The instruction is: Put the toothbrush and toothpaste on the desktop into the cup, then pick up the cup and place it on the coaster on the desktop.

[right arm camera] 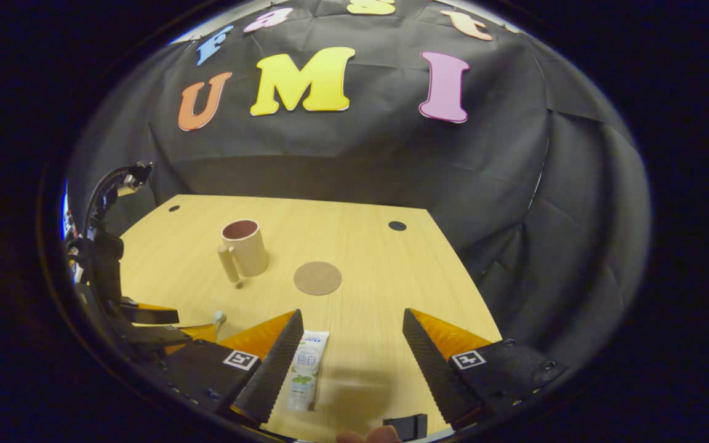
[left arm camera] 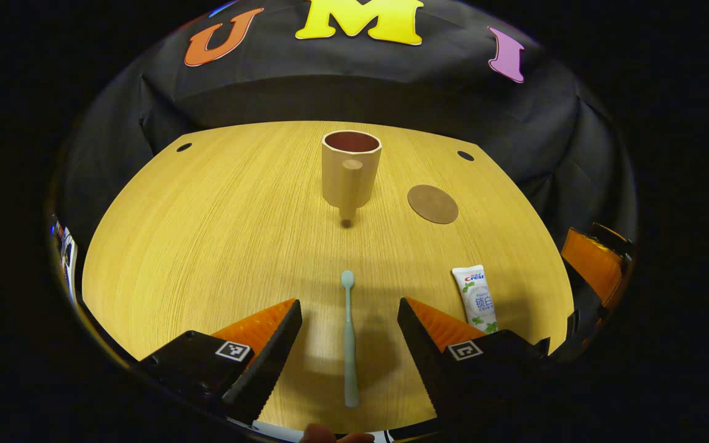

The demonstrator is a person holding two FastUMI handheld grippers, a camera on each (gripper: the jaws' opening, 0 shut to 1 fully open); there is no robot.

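Two grippers I steer, left gripper [left arm camera: 349, 320] and right gripper [right arm camera: 352, 332], both gaping wide, empty. Toothbrush [left arm camera: 348, 338] flat between left fingers; light, slim, I'd pinch mid-handle. Toothpaste tube [right arm camera: 306, 375] near right; soft, squashy. Mug [left arm camera: 351, 167] far, coaster [left arm camera: 432, 203] beside, bare.

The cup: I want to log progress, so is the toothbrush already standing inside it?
No: in the left gripper view the toothbrush lies flat on the desktop between the left gripper's open fingers, well short of the cup.
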